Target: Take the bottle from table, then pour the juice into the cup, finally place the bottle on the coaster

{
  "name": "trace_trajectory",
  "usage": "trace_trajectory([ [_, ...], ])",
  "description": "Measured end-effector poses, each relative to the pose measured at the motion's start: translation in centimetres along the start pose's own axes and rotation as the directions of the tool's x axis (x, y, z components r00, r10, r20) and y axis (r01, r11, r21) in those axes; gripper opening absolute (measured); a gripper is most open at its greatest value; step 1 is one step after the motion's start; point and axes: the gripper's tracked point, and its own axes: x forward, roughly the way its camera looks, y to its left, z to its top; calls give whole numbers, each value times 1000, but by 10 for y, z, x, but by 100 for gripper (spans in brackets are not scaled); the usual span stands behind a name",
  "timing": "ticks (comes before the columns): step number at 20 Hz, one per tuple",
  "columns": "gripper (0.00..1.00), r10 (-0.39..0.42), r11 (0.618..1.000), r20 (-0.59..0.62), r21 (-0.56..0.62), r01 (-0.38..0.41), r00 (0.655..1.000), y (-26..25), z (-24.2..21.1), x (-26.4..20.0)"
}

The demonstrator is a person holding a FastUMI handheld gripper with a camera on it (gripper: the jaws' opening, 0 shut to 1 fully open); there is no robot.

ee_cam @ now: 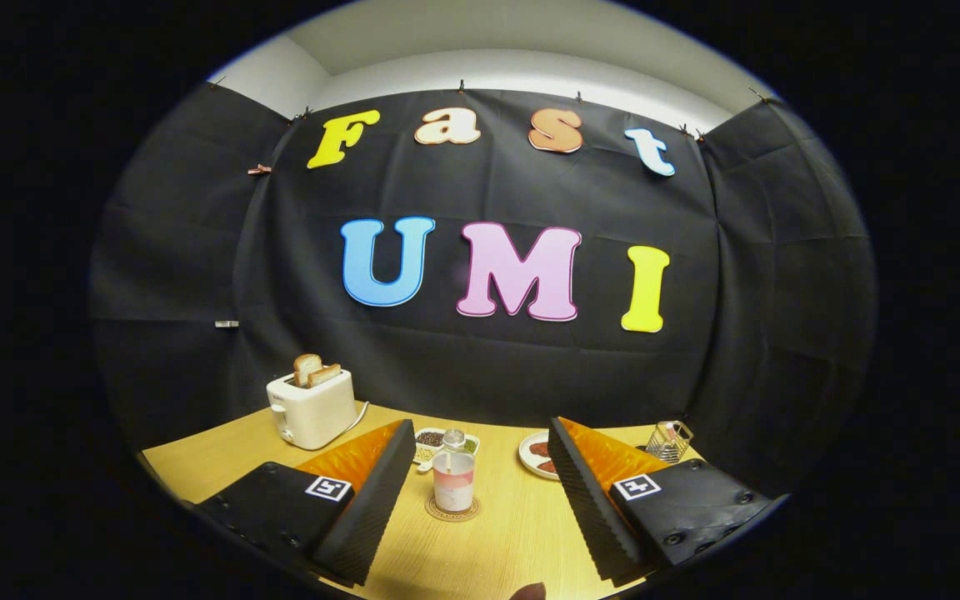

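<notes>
A small clear bottle (453,482) with a clear cap holds pale pink juice. It stands upright on a round brown coaster (452,510) on the wooden table (513,533). My gripper (480,422) is open, its fingers spread wide on either side of the bottle. Neither finger touches the bottle, which sits in the gap a little ahead of the finger bases. A small dark reddish shape (527,592) peeks in at the near table edge; I cannot tell what it is.
A white toaster (312,408) with two bread slices stands at the back left. Behind the bottle lies a small white dish (430,439) of beans. A white plate (532,454) with red food and a wire basket (668,442) sit at the back right.
</notes>
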Motion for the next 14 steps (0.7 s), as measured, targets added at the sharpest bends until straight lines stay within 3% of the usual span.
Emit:
trace_trajectory([
  [5,98,-35,999,63,19,34,997,1,45,-34],
  [14,98,-43,998,83,-37,46,996,-6,66,-72],
])
